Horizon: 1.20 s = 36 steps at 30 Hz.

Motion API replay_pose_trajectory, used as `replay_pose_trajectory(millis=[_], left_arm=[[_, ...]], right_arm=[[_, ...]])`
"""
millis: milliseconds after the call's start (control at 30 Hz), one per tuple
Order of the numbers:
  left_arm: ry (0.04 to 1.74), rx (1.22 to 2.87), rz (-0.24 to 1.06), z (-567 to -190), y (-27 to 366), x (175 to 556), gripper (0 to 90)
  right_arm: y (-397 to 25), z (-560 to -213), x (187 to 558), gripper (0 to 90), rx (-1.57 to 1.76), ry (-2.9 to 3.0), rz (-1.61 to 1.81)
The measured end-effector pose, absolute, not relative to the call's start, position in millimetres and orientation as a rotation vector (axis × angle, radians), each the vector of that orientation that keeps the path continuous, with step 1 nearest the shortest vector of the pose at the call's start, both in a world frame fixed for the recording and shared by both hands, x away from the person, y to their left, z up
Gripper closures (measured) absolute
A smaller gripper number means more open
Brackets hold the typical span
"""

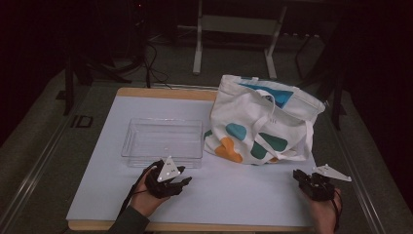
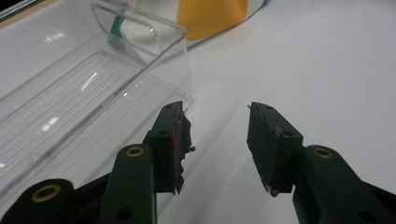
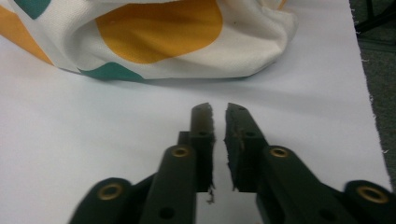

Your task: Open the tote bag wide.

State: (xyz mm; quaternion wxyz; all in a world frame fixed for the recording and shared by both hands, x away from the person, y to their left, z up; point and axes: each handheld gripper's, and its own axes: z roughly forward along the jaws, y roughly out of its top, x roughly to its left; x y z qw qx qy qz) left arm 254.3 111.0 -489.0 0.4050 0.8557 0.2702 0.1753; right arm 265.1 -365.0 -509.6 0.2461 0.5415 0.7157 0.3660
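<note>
Left claw (image 1: pixel 186 181) wide just before the clear tray (image 1: pixel 163 139), right claw (image 1: pixel 297 174) nearly closed, both empty; tray's rigid, slippery—pinch its rim.

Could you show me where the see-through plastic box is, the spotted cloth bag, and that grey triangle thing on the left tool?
Clear plastic tray (image 1: pixel 146 148): high view, near rim.
Cloth bag (image 1: pixel 246 114): high view, white front panel.
Grey plate (image 1: pixel 169 168): high view, its middle, atop the left gripper (image 1: pixel 182 183).

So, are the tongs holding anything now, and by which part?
Nothing is held. The left tongs stand open beside the clear tray, with only bare table between the jaws. The right tongs are nearly shut, with nothing in the gap.
</note>
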Motion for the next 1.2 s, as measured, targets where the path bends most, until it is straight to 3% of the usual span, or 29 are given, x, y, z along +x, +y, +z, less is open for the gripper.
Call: replay_pose_trajectory(millis=[200,1200], left_arm=[[0.637,2.172,0.399,-477.5,106.4,262.5,62.8],[0.615,2.175,0.445,-430.6,87.9,327.5,56.4]], right_arm=[[-367.3,-504.2,268.1,86.7,1.467,1.968,0.982],[-386.8,-463.3,308.1,74.6,1.512,1.902,0.940]])
